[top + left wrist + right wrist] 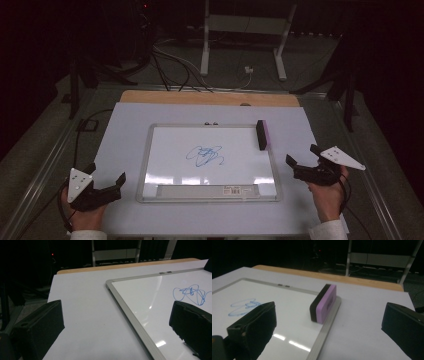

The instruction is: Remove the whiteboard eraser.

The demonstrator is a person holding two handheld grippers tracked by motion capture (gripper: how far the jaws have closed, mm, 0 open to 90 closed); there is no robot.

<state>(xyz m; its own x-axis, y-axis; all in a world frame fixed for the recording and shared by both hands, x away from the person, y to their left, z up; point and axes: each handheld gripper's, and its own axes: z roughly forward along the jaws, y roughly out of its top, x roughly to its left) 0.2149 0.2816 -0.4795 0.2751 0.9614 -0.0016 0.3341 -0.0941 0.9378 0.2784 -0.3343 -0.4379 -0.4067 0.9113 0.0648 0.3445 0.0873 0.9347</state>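
A whiteboard (150,150) with a metal frame lies flat on the white table cover, a blue scribble (205,155) near its middle. The same whiteboard frame (130,315) and scribble (192,293) show in the left gripper view. A purple eraser with a black felt side (262,134) rests on the board's right edge, and stands on its side in the right gripper view as the eraser (323,303). My left gripper (107,176) is open, left of the board near the front. My right gripper (302,155) is open, just right of the board, nearer than the eraser.
The white cover (125,125) lies over a wooden table whose far edge (210,97) shows. Beyond it are a metal stand (245,30) and cables (170,65) on the floor. A label strip (210,190) runs along the board's front edge.
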